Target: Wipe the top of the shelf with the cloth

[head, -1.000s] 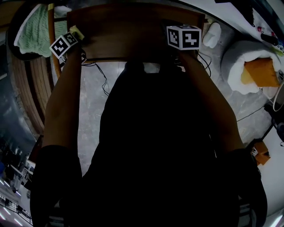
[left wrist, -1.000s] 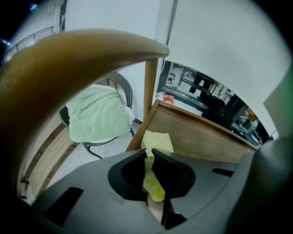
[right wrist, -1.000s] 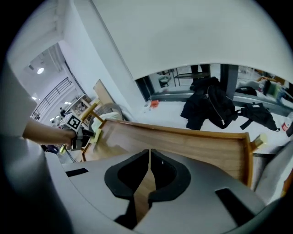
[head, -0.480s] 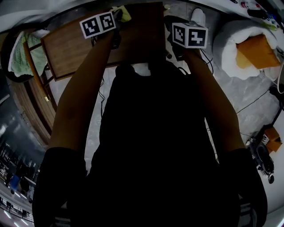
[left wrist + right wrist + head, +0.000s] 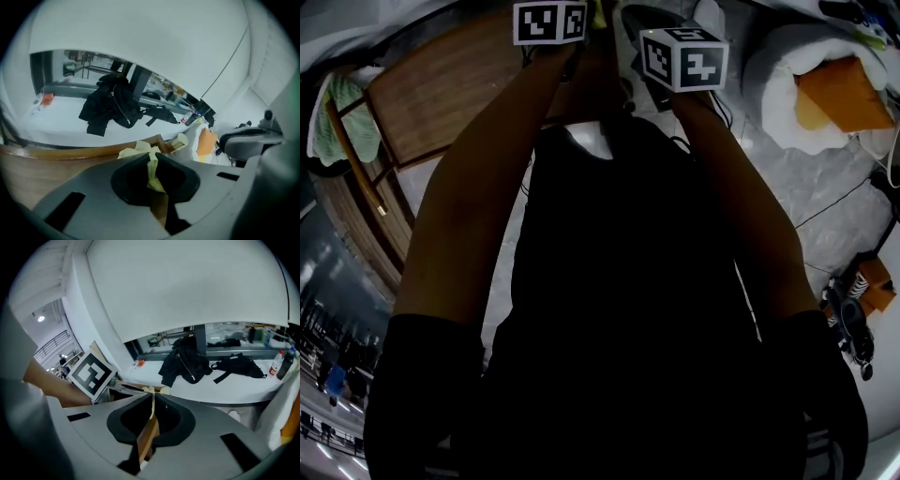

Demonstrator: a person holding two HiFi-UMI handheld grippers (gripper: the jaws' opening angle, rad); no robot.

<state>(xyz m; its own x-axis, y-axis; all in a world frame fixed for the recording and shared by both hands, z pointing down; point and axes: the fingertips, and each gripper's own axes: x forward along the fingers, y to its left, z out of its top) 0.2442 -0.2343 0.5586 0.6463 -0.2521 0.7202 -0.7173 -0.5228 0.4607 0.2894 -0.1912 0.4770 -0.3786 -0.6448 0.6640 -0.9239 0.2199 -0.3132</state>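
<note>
The wooden shelf top [image 5: 441, 94] lies at the upper left of the head view. My left gripper [image 5: 153, 159] is shut on the yellow cloth [image 5: 152, 171], which bunches out past the jaw tips over the shelf's edge [image 5: 70, 152]. A sliver of the cloth [image 5: 598, 11] shows between the two marker cubes in the head view. My right gripper [image 5: 153, 397] is shut too, with a thin yellow strip of cloth [image 5: 153, 404] pinched between its jaws and wood showing below. The left gripper's marker cube [image 5: 91, 373] sits close on its left.
A round wooden rack with a green cloth [image 5: 328, 112] stands left of the shelf. A white cushion with an orange pad [image 5: 825, 89] lies on the floor at the right, with cables [image 5: 825, 216] trailing nearby. Black clothes [image 5: 110, 105] lie on a white counter beyond.
The left gripper has carried the cloth from the shelf's left end rightwards across the top, and now sits beside the right gripper near the right end.
</note>
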